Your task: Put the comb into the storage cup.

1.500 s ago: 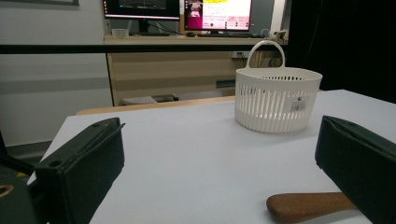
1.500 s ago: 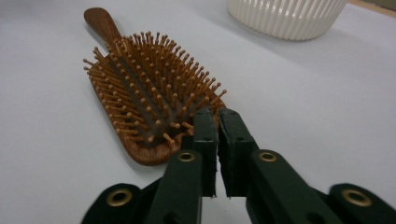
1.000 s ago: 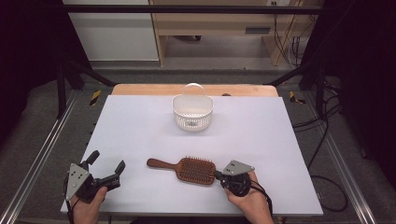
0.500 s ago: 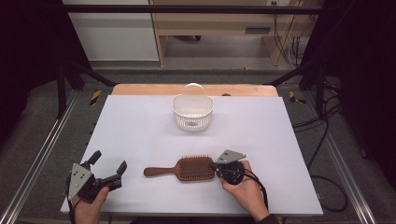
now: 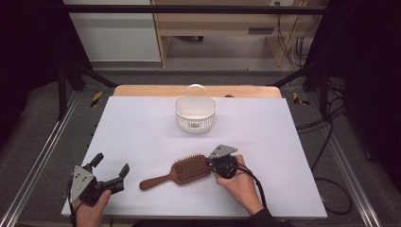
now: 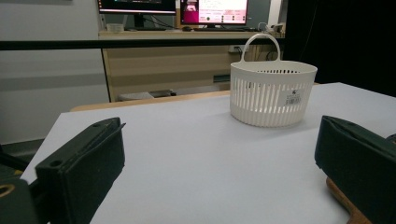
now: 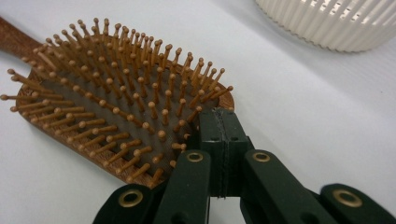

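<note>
Right gripper (image 5: 213,165) jaws closed, tips against the hairbrush (image 5: 182,171) head at near centre, seemingly nudging not holding; left gripper (image 5: 111,171) wide, idle; basket (image 5: 195,113) far centre, brush not in yet

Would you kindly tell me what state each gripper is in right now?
Left gripper: open, holding nothing.
Right gripper: shut, empty, jaws against the brown wooden paddle hairbrush.

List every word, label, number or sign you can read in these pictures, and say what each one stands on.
None can be read.
Small sticker on the white basket: print too small to read.
Two monitors on the desk behind: screen text blurred.
Wooden hairbrush and the grippers: no markings visible.
</note>
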Demonstrator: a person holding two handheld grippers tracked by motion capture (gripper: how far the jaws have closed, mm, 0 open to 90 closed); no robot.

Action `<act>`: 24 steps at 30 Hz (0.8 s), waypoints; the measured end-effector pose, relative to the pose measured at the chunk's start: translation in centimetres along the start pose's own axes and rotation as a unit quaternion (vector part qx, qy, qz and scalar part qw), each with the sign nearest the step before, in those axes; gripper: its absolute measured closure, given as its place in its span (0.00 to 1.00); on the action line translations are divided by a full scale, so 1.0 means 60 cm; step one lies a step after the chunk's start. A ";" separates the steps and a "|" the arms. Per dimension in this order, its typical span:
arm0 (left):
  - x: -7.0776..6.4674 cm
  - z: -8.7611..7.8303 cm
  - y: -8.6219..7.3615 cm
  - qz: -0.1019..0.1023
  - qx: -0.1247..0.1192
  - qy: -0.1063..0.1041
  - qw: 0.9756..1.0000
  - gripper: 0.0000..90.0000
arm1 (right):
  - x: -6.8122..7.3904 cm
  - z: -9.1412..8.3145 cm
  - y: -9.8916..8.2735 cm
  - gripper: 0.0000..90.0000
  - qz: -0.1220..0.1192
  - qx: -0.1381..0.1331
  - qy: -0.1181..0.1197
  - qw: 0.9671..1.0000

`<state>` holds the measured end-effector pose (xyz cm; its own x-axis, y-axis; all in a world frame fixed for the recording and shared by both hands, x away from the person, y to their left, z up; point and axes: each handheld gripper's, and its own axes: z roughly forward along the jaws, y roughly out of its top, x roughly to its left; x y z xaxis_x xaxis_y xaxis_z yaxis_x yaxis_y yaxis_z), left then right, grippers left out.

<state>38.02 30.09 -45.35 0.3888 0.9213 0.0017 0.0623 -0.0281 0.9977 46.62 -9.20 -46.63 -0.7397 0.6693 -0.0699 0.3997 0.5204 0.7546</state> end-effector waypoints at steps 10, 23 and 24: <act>0.000 0.000 -0.001 -0.001 0.002 -0.001 1.000 0.02 | 0.010 0.021 0.023 1.00 -0.009 -0.001 0.010 1.000; -0.001 -0.001 0.001 0.000 0.000 -0.002 1.000 0.02 | 0.024 0.038 0.036 1.00 -0.011 -0.004 0.015 1.000; -0.001 -0.001 0.001 0.000 0.000 -0.002 1.000 0.02 | 0.027 0.041 0.039 1.00 -0.019 -0.004 0.011 1.000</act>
<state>37.93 30.08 -45.29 0.3924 0.9198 0.0021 0.0620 -0.0288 0.9977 47.69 -5.58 -46.57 -0.7656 0.6379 -0.0836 0.3679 0.5407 0.7565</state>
